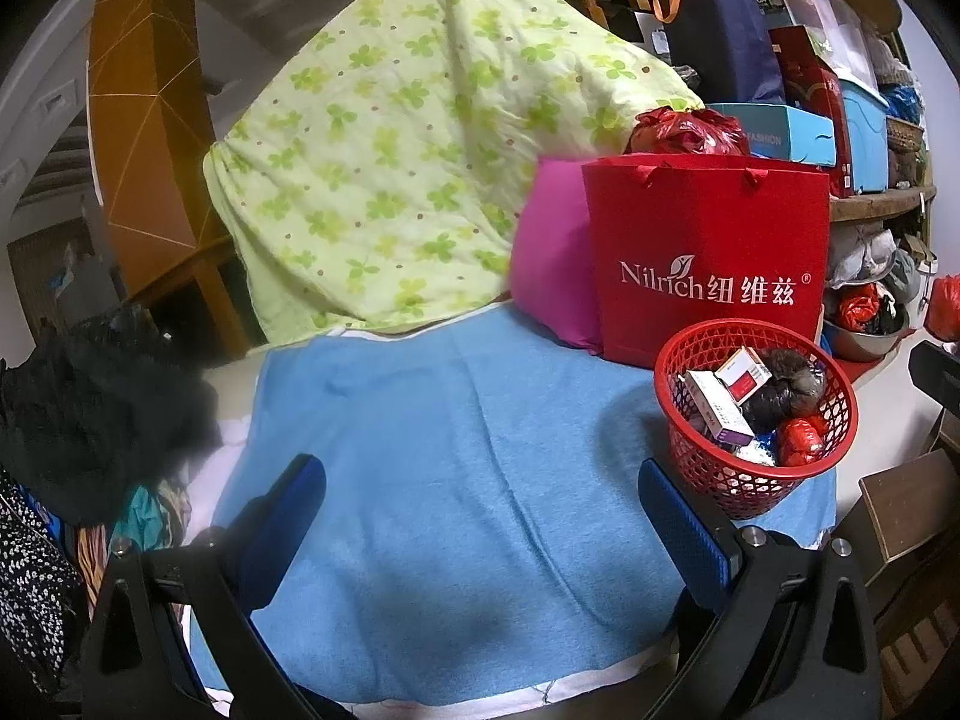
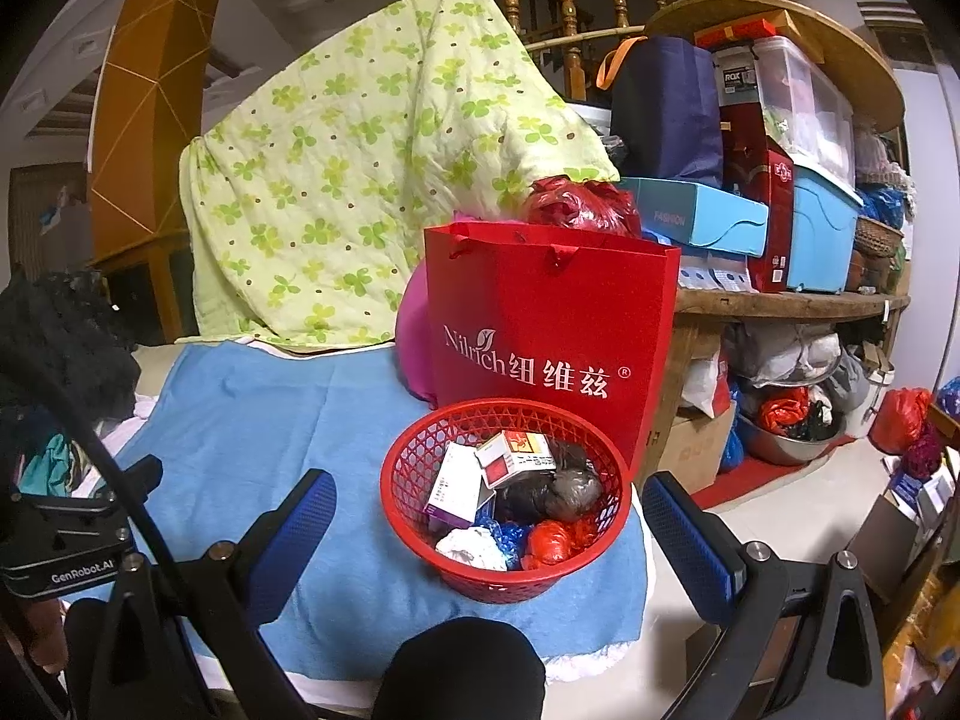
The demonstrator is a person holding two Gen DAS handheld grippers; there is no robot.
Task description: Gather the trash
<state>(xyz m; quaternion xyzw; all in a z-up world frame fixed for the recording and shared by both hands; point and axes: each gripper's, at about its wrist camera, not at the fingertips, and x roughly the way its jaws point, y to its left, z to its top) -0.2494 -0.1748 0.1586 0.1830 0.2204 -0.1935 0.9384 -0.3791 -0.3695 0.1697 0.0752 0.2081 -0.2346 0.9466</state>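
A red mesh basket [image 2: 420,450] stands on the blue towel [image 2: 270,420] near its right front corner. It holds small cardboard boxes [image 2: 462,486], a dark crumpled bag [image 2: 546,486], a red wad [image 2: 549,540] and a white wad [image 2: 471,546]. My right gripper [image 2: 489,510] is open and empty, its jaws either side of the basket. My left gripper [image 1: 480,498] is open and empty over the bare towel [image 1: 450,450]; the basket [image 1: 708,468] is to its right.
A red Nilrich paper bag [image 2: 552,336] stands right behind the basket, with a pink cushion [image 1: 552,258] and a green clover quilt [image 1: 390,150] beyond. Dark clothes [image 1: 90,408] lie left. Cluttered shelves [image 2: 780,180] and floor items sit right.
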